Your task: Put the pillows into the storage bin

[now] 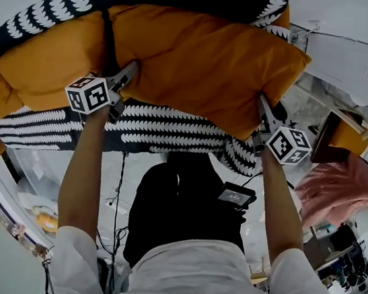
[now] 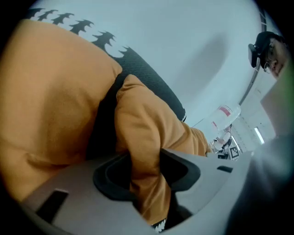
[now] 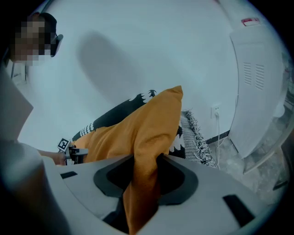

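A large orange pillow (image 1: 196, 63) rests on a sofa draped in a black-and-white patterned throw (image 1: 159, 129). My left gripper (image 1: 122, 81) is shut on the pillow's near left edge, and my right gripper (image 1: 264, 117) is shut on its near right corner. In the left gripper view a fold of orange fabric (image 2: 147, 133) is pinched between the jaws of the left gripper (image 2: 146, 172). The right gripper view shows the pillow's corner (image 3: 149, 128) squeezed between the jaws of the right gripper (image 3: 146, 176). No storage bin can be made out for certain.
A second orange pillow (image 1: 39, 68) lies on the sofa to the left, touching the first. A tall white unit (image 3: 257, 78) stands at the right by the wall. Pink cloth (image 1: 341, 185) and clutter sit at the lower right. Something translucent (image 1: 29, 186) sits low on the left.
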A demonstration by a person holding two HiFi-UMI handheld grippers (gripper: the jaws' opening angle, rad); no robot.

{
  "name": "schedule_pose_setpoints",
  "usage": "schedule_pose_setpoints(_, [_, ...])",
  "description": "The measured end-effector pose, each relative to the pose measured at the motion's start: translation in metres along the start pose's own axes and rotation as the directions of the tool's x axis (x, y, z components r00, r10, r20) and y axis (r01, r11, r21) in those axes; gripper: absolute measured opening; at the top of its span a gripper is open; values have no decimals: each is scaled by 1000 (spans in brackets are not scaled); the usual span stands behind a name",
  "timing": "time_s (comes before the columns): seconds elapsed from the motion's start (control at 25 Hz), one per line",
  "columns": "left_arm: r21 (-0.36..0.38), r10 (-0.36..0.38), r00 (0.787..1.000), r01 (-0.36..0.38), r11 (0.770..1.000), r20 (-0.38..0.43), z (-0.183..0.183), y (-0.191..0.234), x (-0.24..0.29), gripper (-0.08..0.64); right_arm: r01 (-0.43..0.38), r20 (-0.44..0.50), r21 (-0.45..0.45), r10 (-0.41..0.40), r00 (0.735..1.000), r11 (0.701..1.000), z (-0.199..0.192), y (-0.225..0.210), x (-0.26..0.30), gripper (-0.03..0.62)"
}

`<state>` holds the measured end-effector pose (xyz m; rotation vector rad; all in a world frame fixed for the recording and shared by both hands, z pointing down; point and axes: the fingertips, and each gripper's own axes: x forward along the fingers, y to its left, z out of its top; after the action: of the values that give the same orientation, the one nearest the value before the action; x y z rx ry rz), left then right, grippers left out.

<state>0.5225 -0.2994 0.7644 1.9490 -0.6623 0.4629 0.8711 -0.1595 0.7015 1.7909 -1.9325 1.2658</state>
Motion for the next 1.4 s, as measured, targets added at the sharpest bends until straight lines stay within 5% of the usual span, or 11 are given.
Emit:
schedule_pose_setpoints(0.36, [169, 6, 993, -26, 985, 119, 34, -70, -71, 160, -41, 111, -93, 52, 992, 995, 32, 40, -55, 147])
schedule_pose_setpoints(0.6, [280, -5, 959, -77, 957, 284, 90, -154, -166, 158, -102, 234, -217, 153, 960, 971, 118, 101, -118, 147])
schedule_pose_setpoints(0.88, [360, 26, 846, -255, 897, 533, 175, -244, -303, 158, -209, 356, -371, 346, 868, 905, 232, 201, -167, 149])
schedule_pose_setpoints(1.08, [360, 64, 767, -370, 857, 638, 197, -286, -391, 158, -276, 401, -445, 465, 789, 852, 279, 268, -184, 150])
schedule_pose_setpoints(1.4, [251, 159, 568, -575, 779, 808, 151, -300, -558, 156, -427, 332, -581, 681, 653, 693, 277, 416, -199, 150])
